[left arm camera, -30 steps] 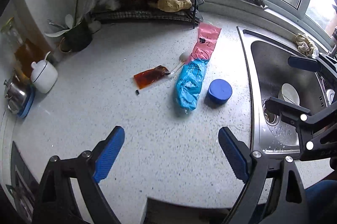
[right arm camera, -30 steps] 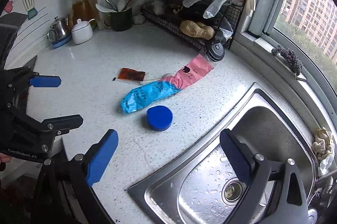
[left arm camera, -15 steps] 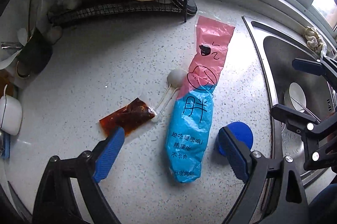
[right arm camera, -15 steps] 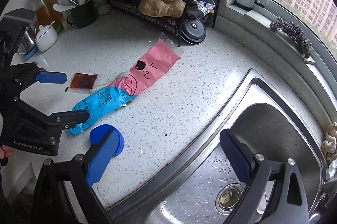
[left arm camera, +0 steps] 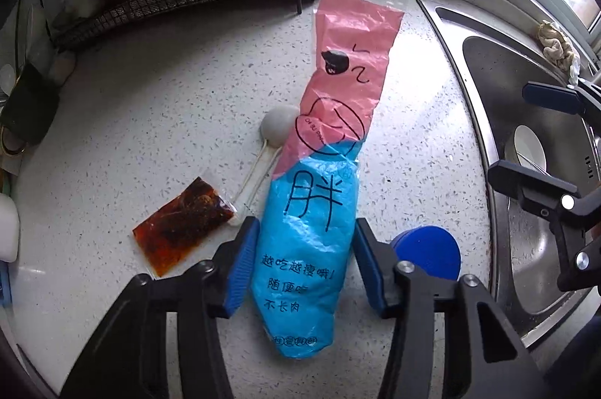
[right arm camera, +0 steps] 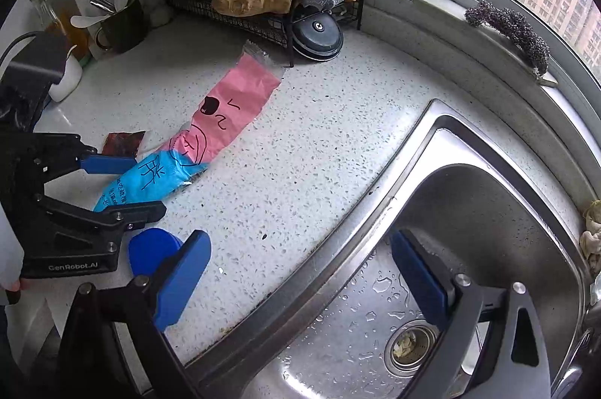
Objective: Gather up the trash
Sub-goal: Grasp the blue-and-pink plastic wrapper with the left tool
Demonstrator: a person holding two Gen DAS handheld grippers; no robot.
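over the last second you brought the left claw (left arm camera: 304, 258) down from well short of the litter to right over the blue-and-pink snack bag (left arm camera: 319, 173), and its jaws had just been closing, from wide to narrow, with the bag's blue end between them. the blue pads sat at both flanks of the bag; from the left wrist view i couldn't tell whether they already pressed it or only bracketed it, so i read it as not yet gripped. first pickup was set up, nothing collected yet.

the bag lay flat on the tabletop (left arm camera: 150, 106), pink end pointing at the wire rack (left arm camera: 169, 0). the sauce packet (left arm camera: 184, 220) was just beside the left pad, and the white plastic spoon (left arm camera: 263, 154) ran from that packet up to the bag's edge, part tucked under it. the blue lid (left arm camera: 428, 254) sat just beside the right pad.

the right claw (right arm camera: 300, 278) came in lower too and hung wide and empty, straddling the sink edge (right arm camera: 338, 256) with one finger over the basin.

room: tight on both sides of the left claw, so a sloppy close could drag the packet or nudge the lid. straight up was clear. the sink rim was near on the right; the rack foot was well apart from the grip point.
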